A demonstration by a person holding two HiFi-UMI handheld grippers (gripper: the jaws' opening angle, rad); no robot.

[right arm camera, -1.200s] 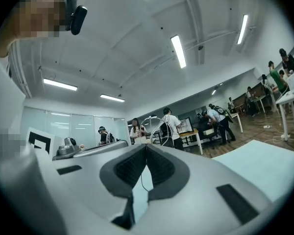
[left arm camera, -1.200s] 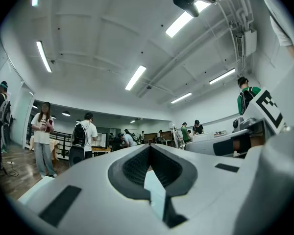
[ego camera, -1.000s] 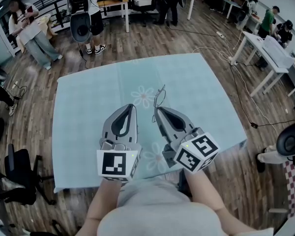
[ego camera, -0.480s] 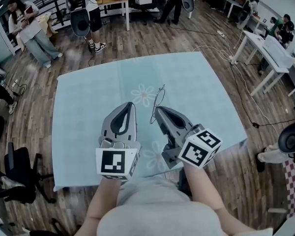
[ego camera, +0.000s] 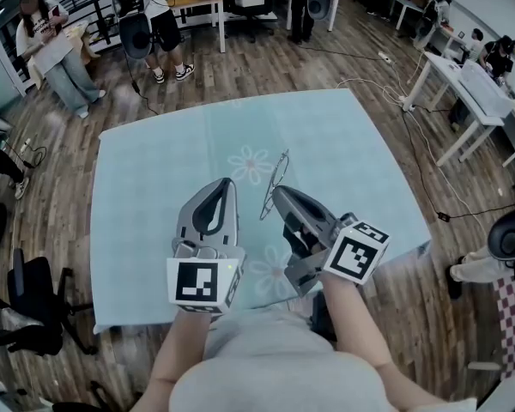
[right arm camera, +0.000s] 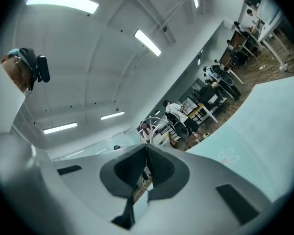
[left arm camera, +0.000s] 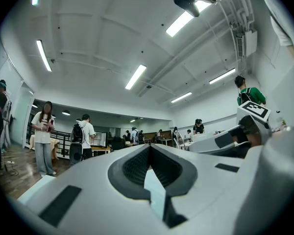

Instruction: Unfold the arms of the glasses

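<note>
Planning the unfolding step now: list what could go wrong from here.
1. The right gripper pinches the thin wire glasses only at its tips, above the tablecloth; a pull on an arm may twist them loose or drop them.
2. The left gripper is shut and empty; nudging with closed tips could bend the frame.

Thin metal-wire glasses (ego camera: 276,174), a matt tablecloth (ego camera: 154,187), a smooth wooden floor (ego camera: 240,67).

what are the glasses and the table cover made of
The glasses: thin wire frame, probably metal; the rims show only as fine dark lines. The table cover: pale blue, matte, with printed flowers; cloth or plastic sheet, I can't tell which.
</note>
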